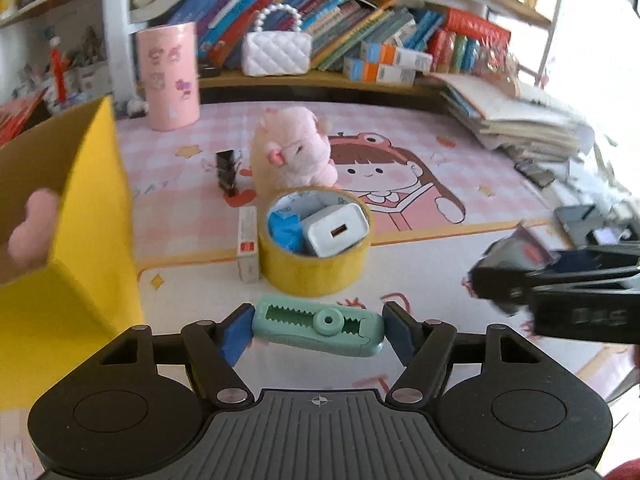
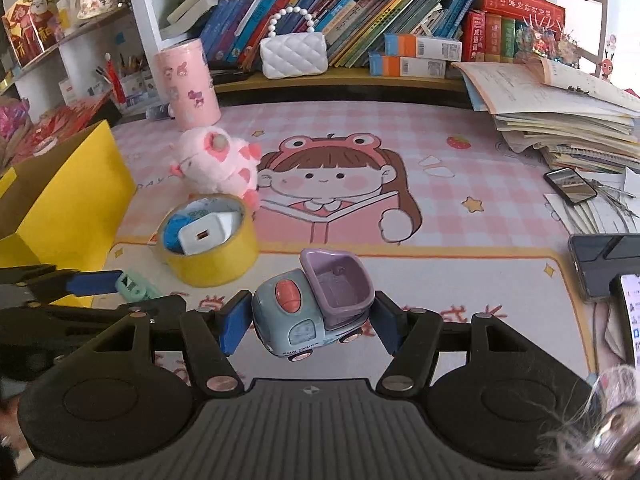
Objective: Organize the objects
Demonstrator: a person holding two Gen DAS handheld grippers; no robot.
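My left gripper is shut on a mint green correction tape dispenser, held just above the desk mat. My right gripper is shut on a small blue toy truck with a purple bucket. The right gripper also shows blurred at the right of the left wrist view. A yellow cardboard box stands open at the left, also in the right wrist view. A yellow tape roll holds a white charger and something blue. A pink plush toy sits behind it.
A pink cylinder, a small dark clip and a slim white box are on the mat. A white quilted purse and books fill the shelf. Stacked papers and phones lie at the right.
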